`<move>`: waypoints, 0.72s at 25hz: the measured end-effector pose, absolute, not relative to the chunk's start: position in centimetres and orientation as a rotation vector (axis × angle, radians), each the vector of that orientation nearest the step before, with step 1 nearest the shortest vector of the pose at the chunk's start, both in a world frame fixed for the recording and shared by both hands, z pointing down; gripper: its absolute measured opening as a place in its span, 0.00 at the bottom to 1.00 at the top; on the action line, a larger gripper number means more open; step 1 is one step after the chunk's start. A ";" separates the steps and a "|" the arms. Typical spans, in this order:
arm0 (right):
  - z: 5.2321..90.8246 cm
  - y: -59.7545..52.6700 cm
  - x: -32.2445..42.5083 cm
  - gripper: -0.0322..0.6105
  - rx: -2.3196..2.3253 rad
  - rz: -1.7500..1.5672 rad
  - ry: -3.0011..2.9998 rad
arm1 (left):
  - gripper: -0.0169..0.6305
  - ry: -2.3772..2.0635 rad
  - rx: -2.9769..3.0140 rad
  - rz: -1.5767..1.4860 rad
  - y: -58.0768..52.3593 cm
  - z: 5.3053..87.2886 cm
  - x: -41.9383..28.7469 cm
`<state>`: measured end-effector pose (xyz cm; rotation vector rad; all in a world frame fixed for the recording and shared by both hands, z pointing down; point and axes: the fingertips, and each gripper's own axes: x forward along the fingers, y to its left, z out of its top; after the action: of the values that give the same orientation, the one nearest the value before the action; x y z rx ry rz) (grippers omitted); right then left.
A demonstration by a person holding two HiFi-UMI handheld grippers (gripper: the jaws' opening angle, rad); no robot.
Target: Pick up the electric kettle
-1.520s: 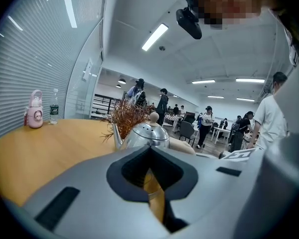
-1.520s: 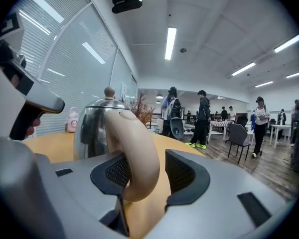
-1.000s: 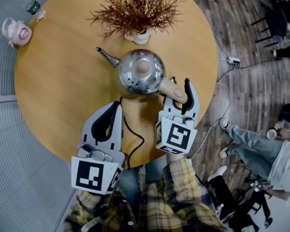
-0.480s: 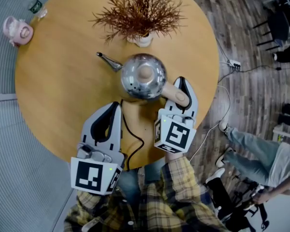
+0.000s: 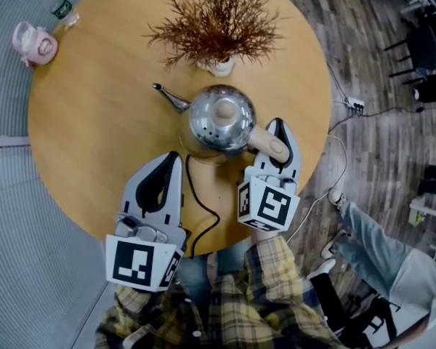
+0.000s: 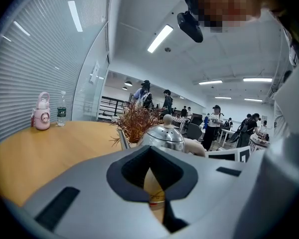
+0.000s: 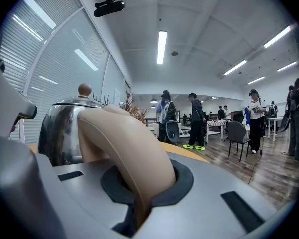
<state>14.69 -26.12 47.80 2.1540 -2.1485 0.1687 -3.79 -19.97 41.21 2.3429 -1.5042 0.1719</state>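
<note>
At centre frame, our right gripper (image 5: pixel 275 134) clamps the electric kettle (image 5: pixel 219 116) by its beige handle (image 5: pixel 264 143). Our left gripper (image 5: pixel 170 160), jaws together, holds nothing. With a grip this far off-centre, we risk the kettle tilting and slipping when lifted.

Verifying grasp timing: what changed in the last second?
The right gripper's jaws closed on the handle of the kettle; a second ago they stood open around it. Unchanged: kettle on the table, left gripper shut and empty beside the cord.
</note>
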 end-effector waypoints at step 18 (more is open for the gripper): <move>41.0 -26.4 15.9 0.10 2.095 0.109 -2.226 | 0.03 -1.583 2.354 0.087 -20.6 35.6 -3.9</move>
<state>15.87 -26.40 41.03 2.0948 -2.2264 0.1092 -3.94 -20.57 35.61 2.3545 -1.5826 0.0867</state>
